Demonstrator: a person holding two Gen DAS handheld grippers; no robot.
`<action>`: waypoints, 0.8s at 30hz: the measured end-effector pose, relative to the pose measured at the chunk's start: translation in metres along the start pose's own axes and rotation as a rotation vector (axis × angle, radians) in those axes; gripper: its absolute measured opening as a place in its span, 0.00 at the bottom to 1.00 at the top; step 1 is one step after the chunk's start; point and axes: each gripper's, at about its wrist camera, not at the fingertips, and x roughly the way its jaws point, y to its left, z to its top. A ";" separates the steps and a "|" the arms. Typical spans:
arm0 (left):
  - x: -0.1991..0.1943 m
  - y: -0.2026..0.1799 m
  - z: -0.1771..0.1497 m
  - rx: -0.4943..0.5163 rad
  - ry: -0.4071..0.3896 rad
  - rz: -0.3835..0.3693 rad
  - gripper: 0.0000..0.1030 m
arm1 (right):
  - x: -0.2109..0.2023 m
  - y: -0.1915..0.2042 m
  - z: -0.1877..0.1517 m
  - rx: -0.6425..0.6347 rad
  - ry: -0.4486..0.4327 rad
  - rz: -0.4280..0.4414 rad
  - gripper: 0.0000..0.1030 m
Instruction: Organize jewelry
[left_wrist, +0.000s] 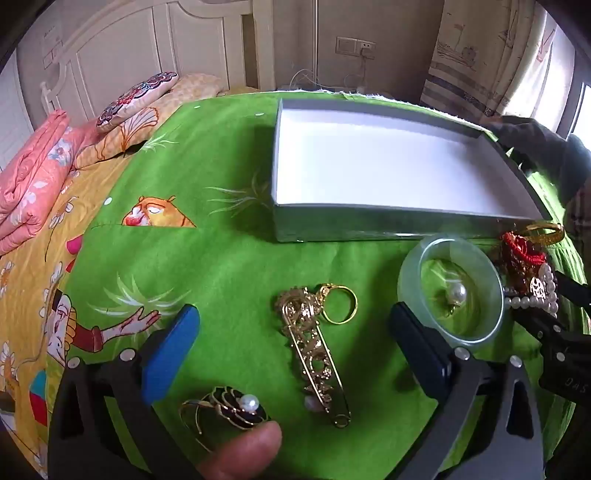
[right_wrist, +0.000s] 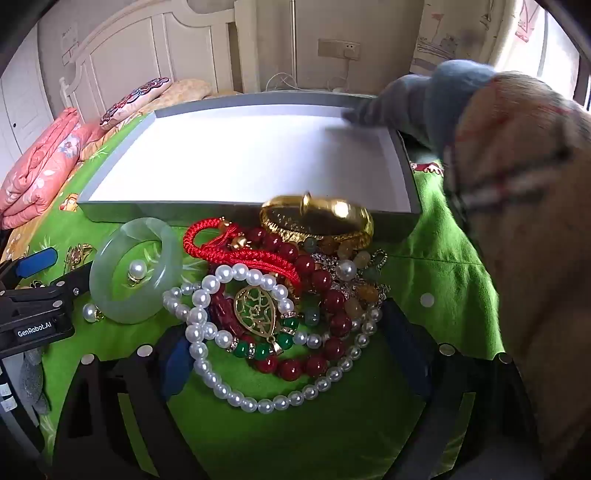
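A grey box (left_wrist: 369, 225) with a white inside lies open on the green cloth; it also shows in the right wrist view (right_wrist: 110, 212). My left gripper (left_wrist: 295, 343) is open over a gold brooch pin (left_wrist: 317, 354) and a gold ring (left_wrist: 341, 304). A black flower brooch with a pearl (left_wrist: 236, 406) lies by its left finger. A pale jade bangle (left_wrist: 410, 266) (right_wrist: 107, 266) rings a pearl earring (right_wrist: 138, 271). My right gripper (right_wrist: 291, 354) is open around a heap: pearl necklace (right_wrist: 236, 398), red bead bracelet (right_wrist: 325, 280), red cord (right_wrist: 236, 254), gold bangle (right_wrist: 321, 225).
A gloved hand and sleeve (right_wrist: 517, 203) reach over the box's far right corner. Folded pink bedding (left_wrist: 33, 177) and pillows (left_wrist: 136, 99) lie at the left. A loose pearl earring (right_wrist: 90, 312) sits by the bangle. A thumb (left_wrist: 240, 454) shows at the bottom.
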 end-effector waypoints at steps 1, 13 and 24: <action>0.000 0.000 0.000 -0.002 0.000 -0.002 0.98 | 0.000 0.000 0.000 0.000 -0.001 0.000 0.85; 0.000 0.000 0.000 -0.003 -0.007 -0.003 0.98 | -0.001 -0.004 0.000 -0.003 -0.003 -0.004 0.85; 0.000 0.000 0.000 -0.002 -0.008 -0.003 0.98 | -0.001 -0.004 0.001 -0.003 -0.003 -0.005 0.85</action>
